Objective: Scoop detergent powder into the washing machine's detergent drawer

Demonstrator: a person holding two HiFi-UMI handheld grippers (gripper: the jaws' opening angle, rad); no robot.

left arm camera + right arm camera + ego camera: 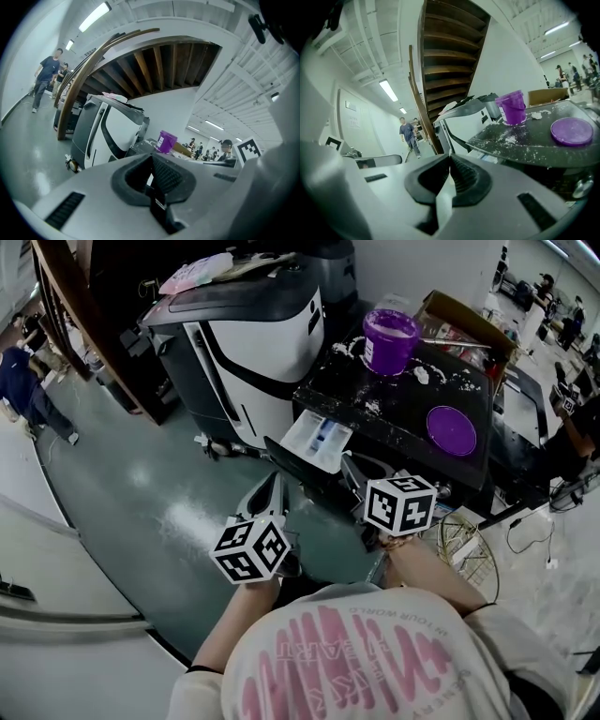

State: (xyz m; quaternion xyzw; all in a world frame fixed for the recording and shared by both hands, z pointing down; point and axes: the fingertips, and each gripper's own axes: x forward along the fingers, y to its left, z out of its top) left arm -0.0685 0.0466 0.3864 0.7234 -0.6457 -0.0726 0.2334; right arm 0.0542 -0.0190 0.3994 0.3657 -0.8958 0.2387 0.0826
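The washing machine's black top (394,404) is dusted with white powder. On it stands an open purple tub (390,338) of detergent, and its purple lid (451,430) lies nearer to me. The white detergent drawer (317,440) is pulled out at the machine's front left. My left gripper (277,480) hangs shut and empty just below and left of the drawer. My right gripper (351,465) is shut too, with nothing in it, right beside the drawer's front. The tub (512,107) and lid (571,131) show ahead in the right gripper view, and the tub (166,141) also appears in the left gripper view.
A white-and-black appliance (253,343) stands left of the washing machine, under a wooden staircase (440,56). A cardboard box (464,320) sits behind the tub. A wire basket (469,545) stands on the floor at my right. A person (409,135) walks in the corridor.
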